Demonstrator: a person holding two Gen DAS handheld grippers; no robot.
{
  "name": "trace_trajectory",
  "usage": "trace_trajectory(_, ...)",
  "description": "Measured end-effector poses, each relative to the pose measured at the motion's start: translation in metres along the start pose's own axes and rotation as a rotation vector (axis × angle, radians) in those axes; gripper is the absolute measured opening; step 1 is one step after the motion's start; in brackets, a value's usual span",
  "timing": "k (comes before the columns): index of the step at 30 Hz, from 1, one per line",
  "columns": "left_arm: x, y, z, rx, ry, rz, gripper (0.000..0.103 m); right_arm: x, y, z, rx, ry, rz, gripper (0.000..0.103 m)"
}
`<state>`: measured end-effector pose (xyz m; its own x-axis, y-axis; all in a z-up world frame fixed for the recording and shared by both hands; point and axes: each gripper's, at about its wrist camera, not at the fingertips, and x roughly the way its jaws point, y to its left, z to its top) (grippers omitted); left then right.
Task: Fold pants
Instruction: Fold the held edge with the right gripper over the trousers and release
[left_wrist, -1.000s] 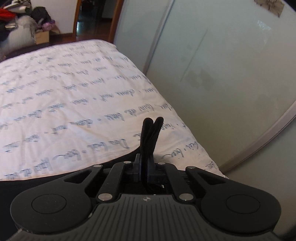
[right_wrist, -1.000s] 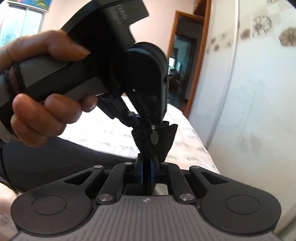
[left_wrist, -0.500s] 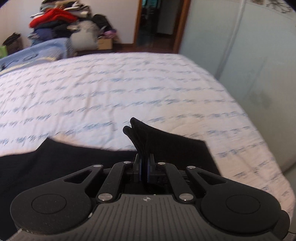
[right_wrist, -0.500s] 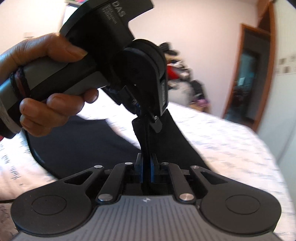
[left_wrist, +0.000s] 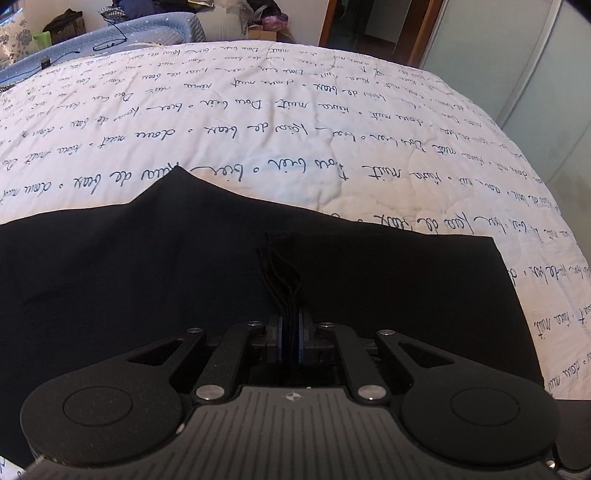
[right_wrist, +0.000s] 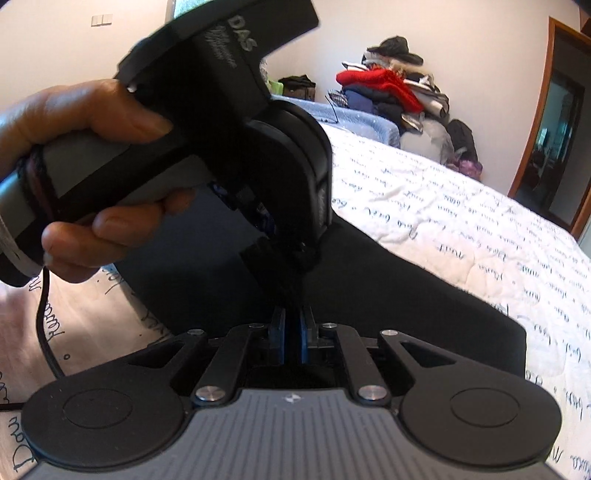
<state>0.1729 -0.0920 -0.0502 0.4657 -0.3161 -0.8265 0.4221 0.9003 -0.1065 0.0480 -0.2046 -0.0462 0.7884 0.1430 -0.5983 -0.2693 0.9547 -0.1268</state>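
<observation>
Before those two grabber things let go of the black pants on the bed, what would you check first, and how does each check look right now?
1. Pants lying on the bed: ok, the dark cloth is spread on the quilt.
2. Left gripper releasing: ok, its fingers are opening, a bunch of cloth still between them.
3. Right gripper gripping: ok, shut on a pinch of cloth.
4. Fold edges lined up: cannot tell, the layers are all black.
5. Quilt beyond the pants free for the next fold: ok.
6. The two grippers apart: not ok, the left one sits right in front of the right.
</observation>
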Motion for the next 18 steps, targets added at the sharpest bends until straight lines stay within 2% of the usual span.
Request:
trace_trajectory(2, -0.003, 0.003, -0.001, 0.009, -0.001, 0.022, 0.029, -0.005, -0.003, 0.003, -0.011, 0.013, 0.022, 0.008)
trace_trajectory(5, -0.013, 0.018, -0.002, -0.011, -0.019, 0.079, 0.037, -0.025, -0.007, 0.005, 0.000, 0.004, 0.083, 0.008)
trace_trajectory(7, -0.019, 0.029, 0.003, -0.065, -0.041, 0.125, 0.038, -0.034, -0.017, 0.010, 0.024, -0.016, 0.097, 0.008)
trace_trajectory(8, -0.022, 0.033, 0.007, -0.097, -0.057, 0.125, 0.039, -0.034, -0.023, 0.013, 0.045, -0.028, 0.095, 0.008)
trace_trajectory(10, -0.022, 0.036, 0.019, -0.132, -0.066, 0.057, 0.041, -0.025, -0.033, 0.019, 0.090, -0.035, 0.074, 0.008)
trace_trajectory(12, -0.016, 0.031, 0.029, -0.140, -0.043, -0.041, 0.049, -0.003, -0.034, 0.021, 0.105, 0.001, 0.045, 0.008)
trace_trajectory(14, -0.003, 0.020, 0.033, -0.099, -0.018, -0.086, 0.063, 0.017, -0.033, 0.019, 0.120, 0.051, 0.057, 0.008)
trace_trajectory(16, 0.014, 0.007, 0.030, -0.040, 0.014, -0.027, 0.062, 0.035, -0.032, 0.015, 0.103, 0.114, 0.065, 0.007)
trace_trajectory(18, 0.017, 0.002, 0.023, -0.013, 0.011, 0.038, 0.054, 0.028, -0.026, 0.013, 0.069, 0.107, 0.041, 0.008)
